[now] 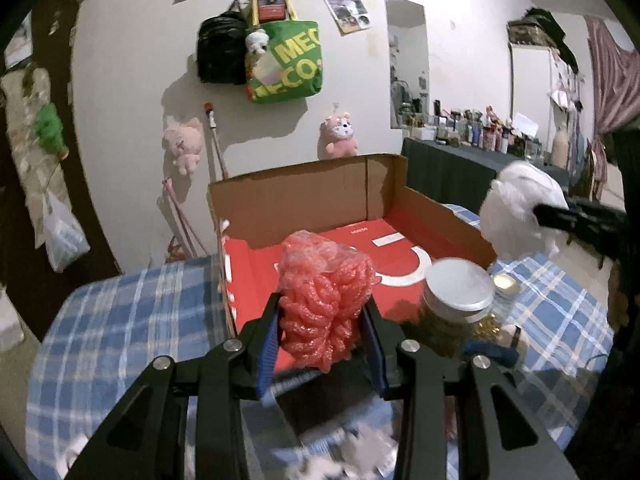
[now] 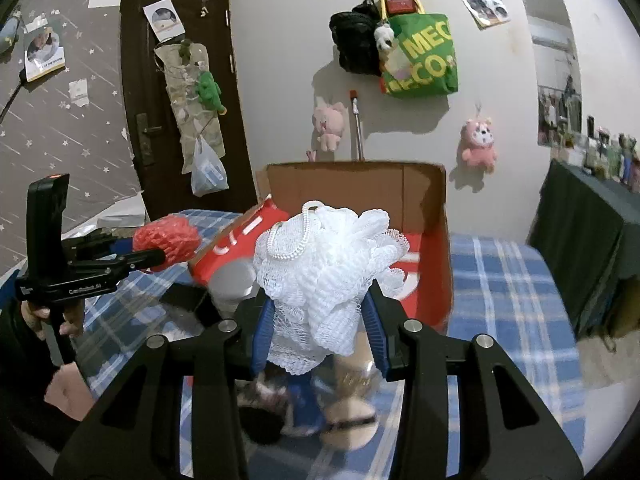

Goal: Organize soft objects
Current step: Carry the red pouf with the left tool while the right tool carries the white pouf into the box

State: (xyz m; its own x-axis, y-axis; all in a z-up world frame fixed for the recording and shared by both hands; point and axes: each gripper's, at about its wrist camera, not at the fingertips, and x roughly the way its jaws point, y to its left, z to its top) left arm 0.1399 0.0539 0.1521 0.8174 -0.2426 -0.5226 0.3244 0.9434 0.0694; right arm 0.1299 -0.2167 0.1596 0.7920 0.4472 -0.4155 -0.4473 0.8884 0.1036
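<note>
While clamped by each gripper's fingers, red mesh puff (image 1: 326, 300) and white mesh puff (image 2: 328, 272) above cardboard box (image 1: 296, 196).

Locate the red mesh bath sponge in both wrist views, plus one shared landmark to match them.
Left wrist: red mesh bath sponge sits centre, low in the frame, clamped in the left gripper, in front of the cardboard box.
Right wrist: same sponge at left, mid-height, held in the left gripper seen side-on.
Shared landmark: green tote bag hanging on the wall.

Red mesh pouf (image 1: 326, 304), white netted pouf (image 2: 326, 268), matt cardboard box (image 1: 304, 196), checked cloth (image 1: 120, 320)
</note>
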